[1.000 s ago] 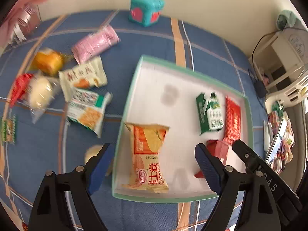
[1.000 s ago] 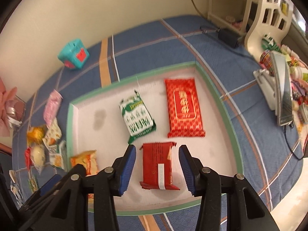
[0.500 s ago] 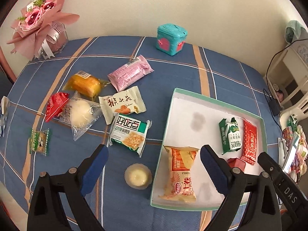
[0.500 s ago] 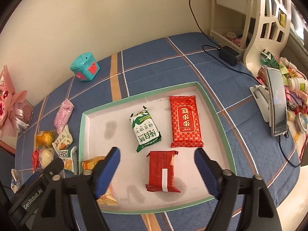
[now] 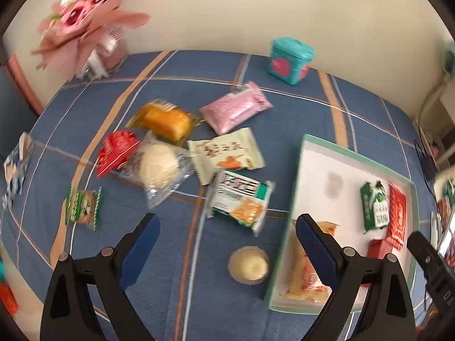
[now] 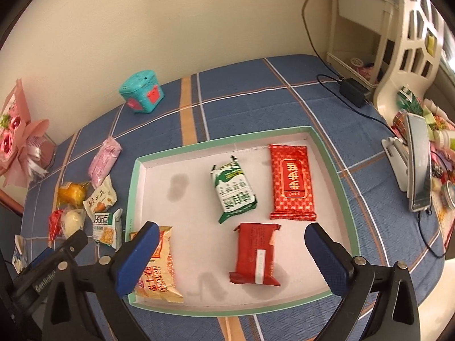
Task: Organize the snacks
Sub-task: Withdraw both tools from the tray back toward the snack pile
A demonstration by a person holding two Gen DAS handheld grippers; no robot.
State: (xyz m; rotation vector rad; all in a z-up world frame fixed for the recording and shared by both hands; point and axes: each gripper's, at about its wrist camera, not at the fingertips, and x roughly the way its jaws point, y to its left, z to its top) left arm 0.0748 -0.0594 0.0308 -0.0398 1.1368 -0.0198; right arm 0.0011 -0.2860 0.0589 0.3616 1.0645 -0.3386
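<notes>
A green-rimmed white tray holds an orange chip bag, a green-white pack, a long red pack and a dark red pack. My right gripper is open and empty above the tray's near side. My left gripper is open and empty above the cloth left of the tray. Between its fingers lie a round jelly cup and a green cracker pack. Farther off lie a white pack, a pink pack, a yellow cake, a white bun and a red pack.
A teal box stands at the back by the wall. A pink bouquet stands at the back left. A small green pack and a blue-white pack lie near the left edge. A phone on a stand and a white shelf are at the right.
Both grippers have pulled back and up from the tray. The right one opened wide off the dark red pack. The left one swung left over the loose snacks.
</notes>
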